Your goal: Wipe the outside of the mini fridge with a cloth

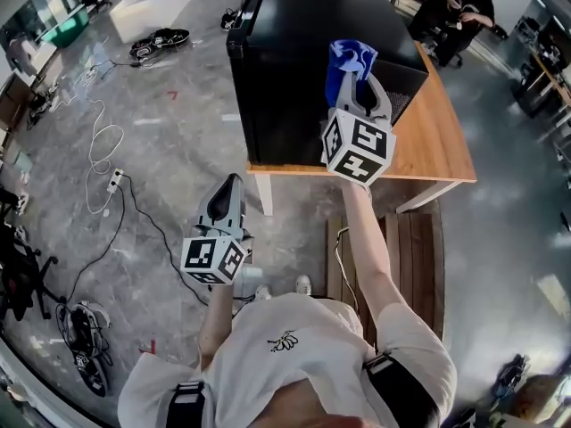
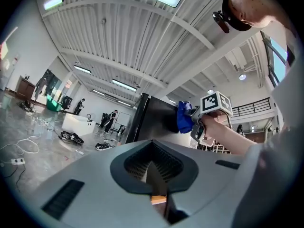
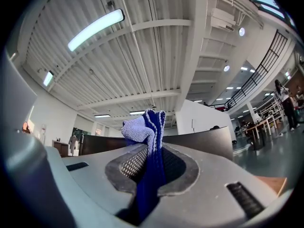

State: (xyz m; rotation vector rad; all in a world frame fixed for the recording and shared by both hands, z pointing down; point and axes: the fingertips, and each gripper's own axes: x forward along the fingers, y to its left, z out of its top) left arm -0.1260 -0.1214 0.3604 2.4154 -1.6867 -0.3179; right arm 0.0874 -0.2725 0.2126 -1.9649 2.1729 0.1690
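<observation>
Upper centre of frame, I log one blue cloth [image 1: 350, 59] clamped in my right gripper [image 1: 355, 83] by one black fridge [image 1: 303, 25]; lower left, left gripper [image 1: 230, 190] jaws together, empty.

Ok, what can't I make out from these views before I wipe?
- Whether the cloth touches the fridge: in the head view the right gripper and the cloth itself cover the spot.
- The fridge's far sides: hidden behind its own body in the head view.
- Marks on the fridge: too dark and small in every view.
</observation>
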